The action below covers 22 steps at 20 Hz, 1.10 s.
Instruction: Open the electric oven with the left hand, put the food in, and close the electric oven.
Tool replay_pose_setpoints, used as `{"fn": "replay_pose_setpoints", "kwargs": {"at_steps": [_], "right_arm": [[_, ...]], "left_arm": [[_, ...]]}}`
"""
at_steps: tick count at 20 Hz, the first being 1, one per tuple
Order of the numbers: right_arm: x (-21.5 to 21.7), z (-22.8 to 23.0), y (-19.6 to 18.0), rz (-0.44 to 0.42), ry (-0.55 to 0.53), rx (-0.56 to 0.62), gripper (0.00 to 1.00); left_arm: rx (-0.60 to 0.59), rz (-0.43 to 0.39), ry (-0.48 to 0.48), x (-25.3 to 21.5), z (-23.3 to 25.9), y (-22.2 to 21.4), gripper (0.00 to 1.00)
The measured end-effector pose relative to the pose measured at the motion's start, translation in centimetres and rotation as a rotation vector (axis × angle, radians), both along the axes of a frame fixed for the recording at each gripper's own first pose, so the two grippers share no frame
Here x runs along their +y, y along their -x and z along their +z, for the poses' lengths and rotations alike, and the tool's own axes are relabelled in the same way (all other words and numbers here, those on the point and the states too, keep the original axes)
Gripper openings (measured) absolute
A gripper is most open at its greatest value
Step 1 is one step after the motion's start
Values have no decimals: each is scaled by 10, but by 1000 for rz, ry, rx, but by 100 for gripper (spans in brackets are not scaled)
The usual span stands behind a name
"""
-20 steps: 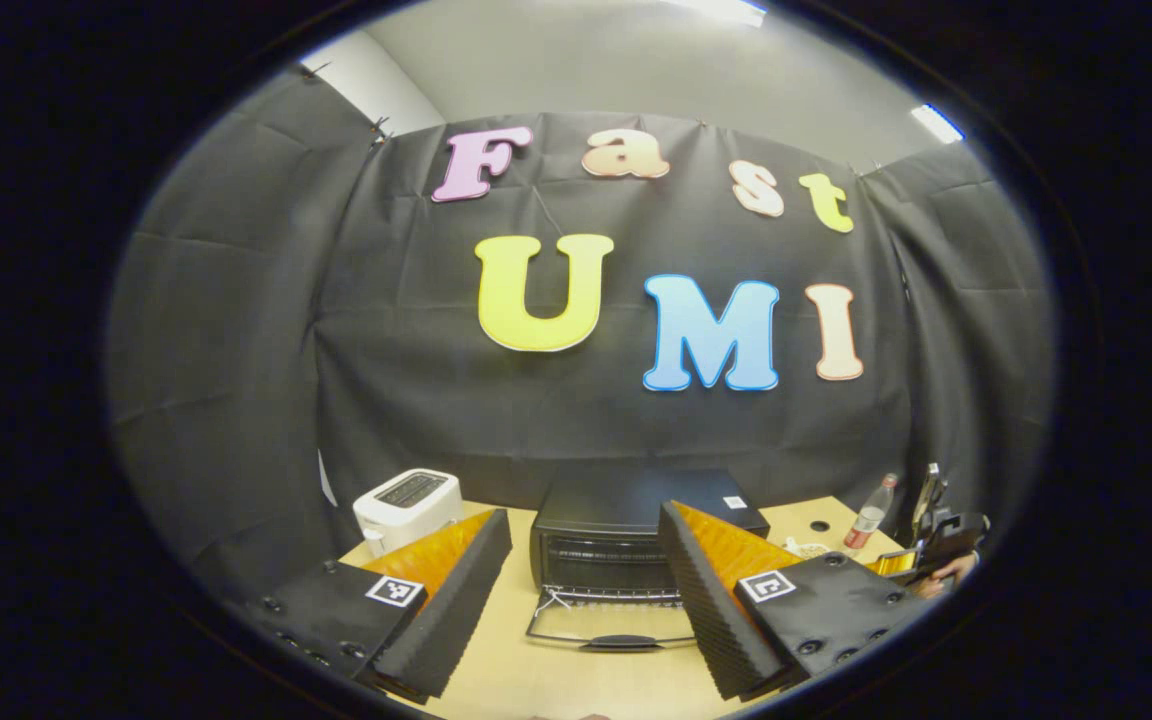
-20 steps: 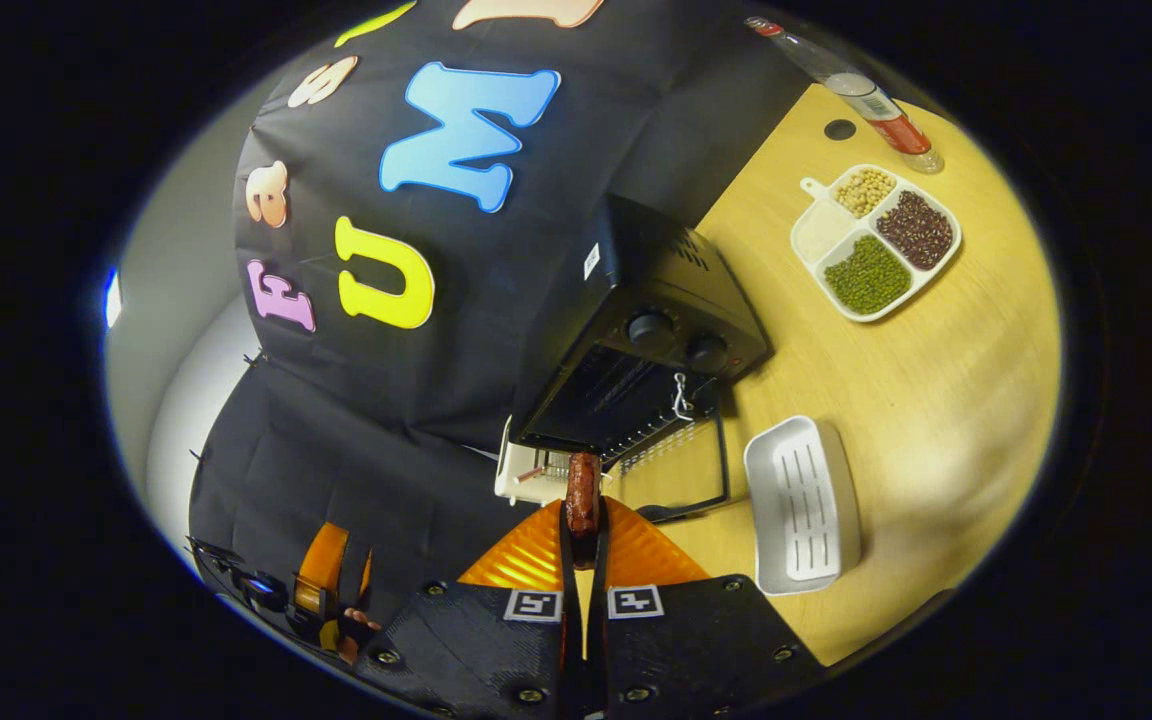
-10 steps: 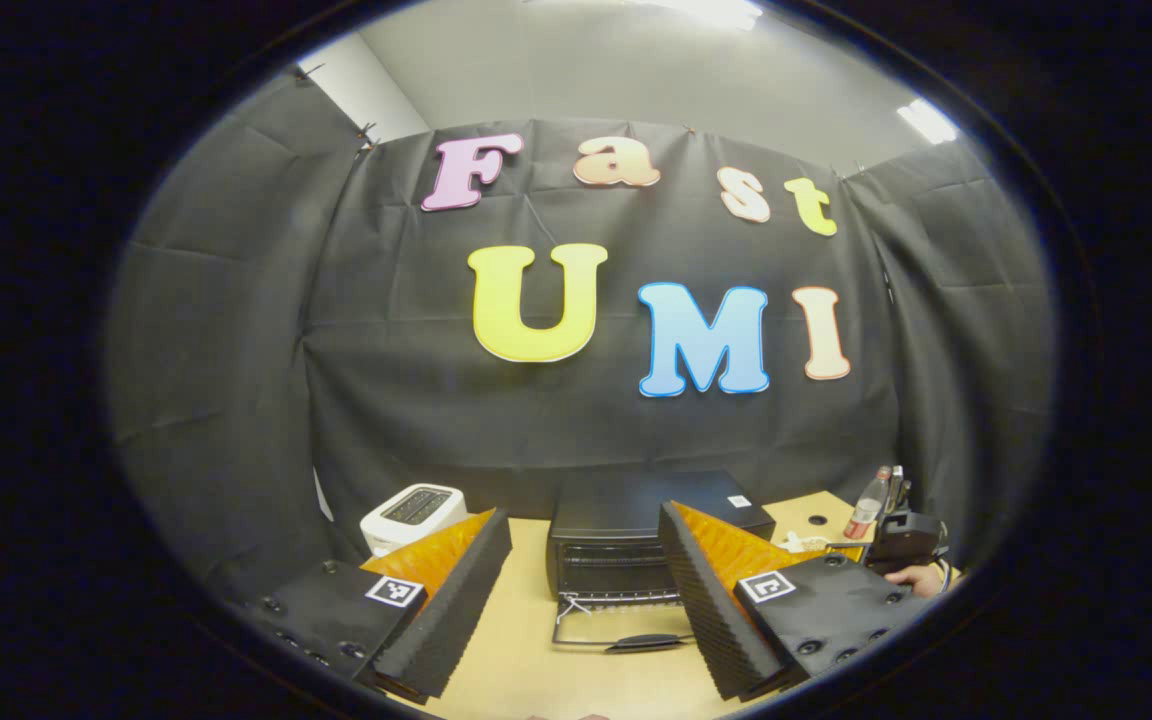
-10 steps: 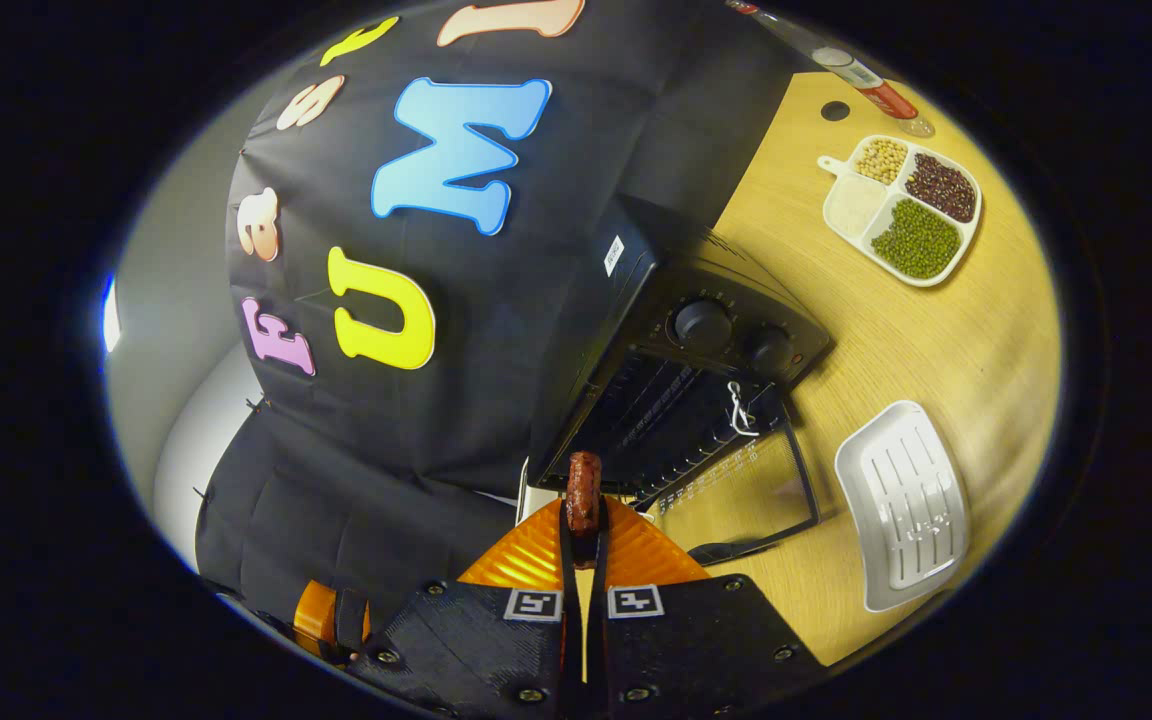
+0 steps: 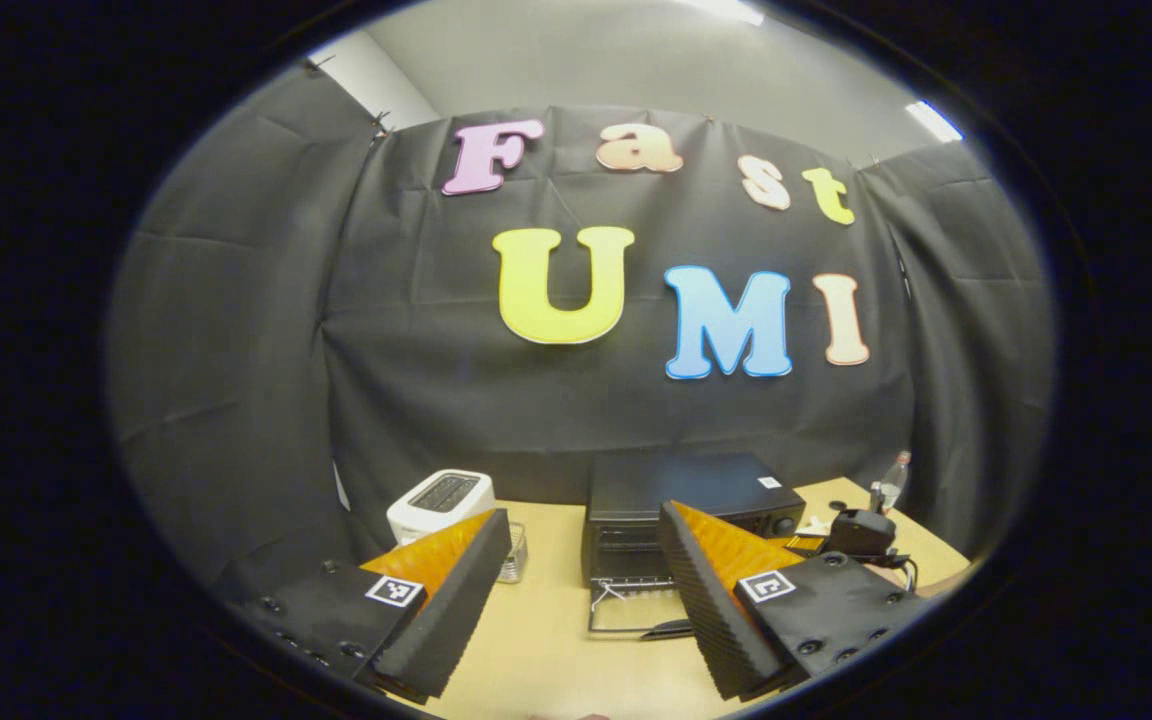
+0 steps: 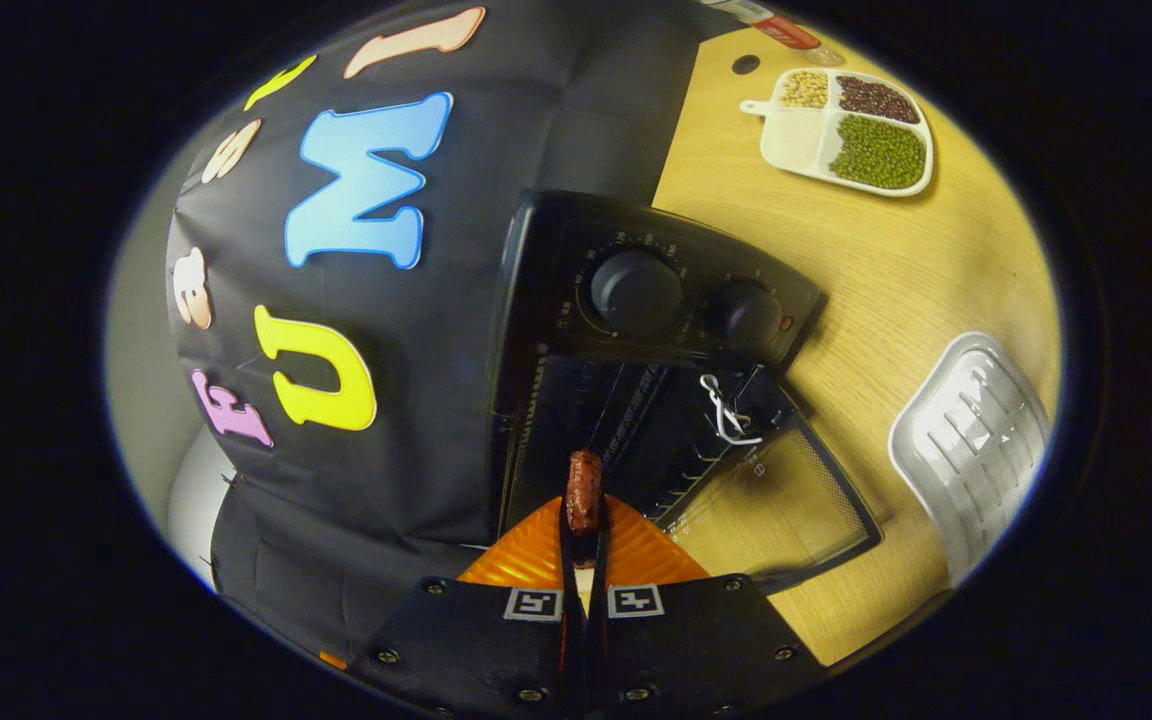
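Sausage (image 6: 583,490) clamped upright between the two fingers of the right tool (image 6: 582,520), its free end pointing into the open cavity of the electric oven (image 6: 636,330) directly ahead. Oven door (image 6: 776,500) lies folded down on the bench (image 6: 896,280), ahead and right of that tool; white ridged tray (image 6: 971,440) farther right. Left tool (image 5: 586,570) spread wide and empty, the oven (image 5: 686,500) beyond its fingers, a white toaster (image 5: 439,500) ahead-left.
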State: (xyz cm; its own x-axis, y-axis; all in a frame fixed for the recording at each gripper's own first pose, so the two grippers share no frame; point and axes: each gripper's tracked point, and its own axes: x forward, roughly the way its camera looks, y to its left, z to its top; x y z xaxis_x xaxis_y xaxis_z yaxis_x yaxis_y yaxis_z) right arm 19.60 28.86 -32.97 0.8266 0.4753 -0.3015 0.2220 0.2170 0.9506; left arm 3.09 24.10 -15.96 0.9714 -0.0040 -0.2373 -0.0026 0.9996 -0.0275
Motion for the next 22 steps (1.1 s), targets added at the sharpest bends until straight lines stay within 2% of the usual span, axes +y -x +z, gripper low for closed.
{"fn": "replay_pose_setpoints", "kwargs": {"at_steps": [3,5,14,18,19,22], "right_arm": [[3,-5,-25,-85,-69,7,2],[3,-14,-40,-124,-52,12,3],[21,-38,-76,-202,-17,31,5],[20,-49,-78,-202,75,103,12],[22,-57,-76,-186,113,151,16],[14,-54,-69,-179,180,170,25]], "left_arm": [[21,20,-13,16,-8,-2,99],[26,33,-16,26,-9,-5,100],[61,63,-18,47,-24,-23,100],[68,56,-3,45,-29,-30,100],[71,54,0,45,-31,-32,100],[70,46,14,40,-33,-37,100]]}}
